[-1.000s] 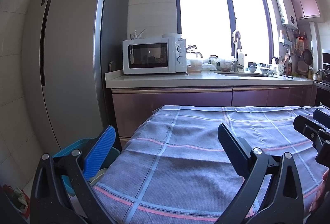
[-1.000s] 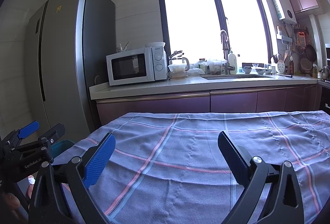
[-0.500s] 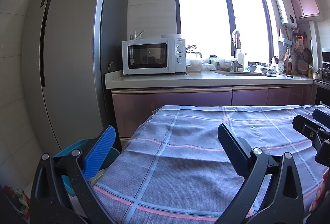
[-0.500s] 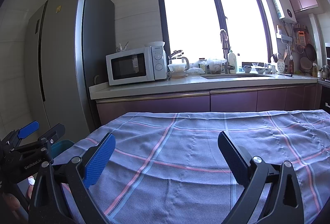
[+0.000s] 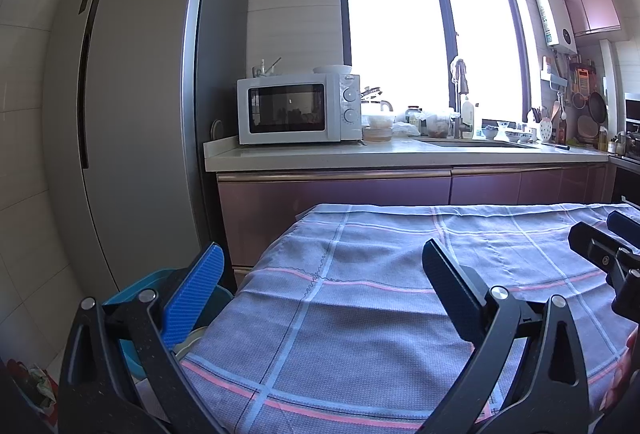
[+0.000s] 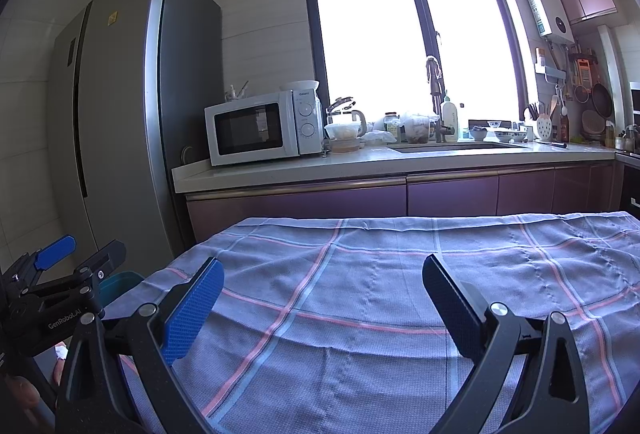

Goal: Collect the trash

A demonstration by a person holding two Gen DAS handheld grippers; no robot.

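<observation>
- No trash lies on the cloth; the only likely scrap is a crumpled red-green wrapper on the floor at the lower left edge of the left view, half cut off and too blurred to identify.
- A teal bin stands on the floor beside the table's left end; the left gripper's blue finger and frame hide most of it, and its contents cannot be made out beyond a pale rim.
- In the right view only a sliver of the bin shows behind the other tool.
- Left gripper hangs over the cloth's left end, jaws spread wide, nothing between them.
- Right gripper hangs over the cloth's middle, jaws likewise spread and empty.
- The hands are mostly out of frame; a bit of fingers shows at the left view's right edge.
- Beyond the table: counter, microwave, fridge.
- The window is blown out white; items by the sink are too small to name.
</observation>
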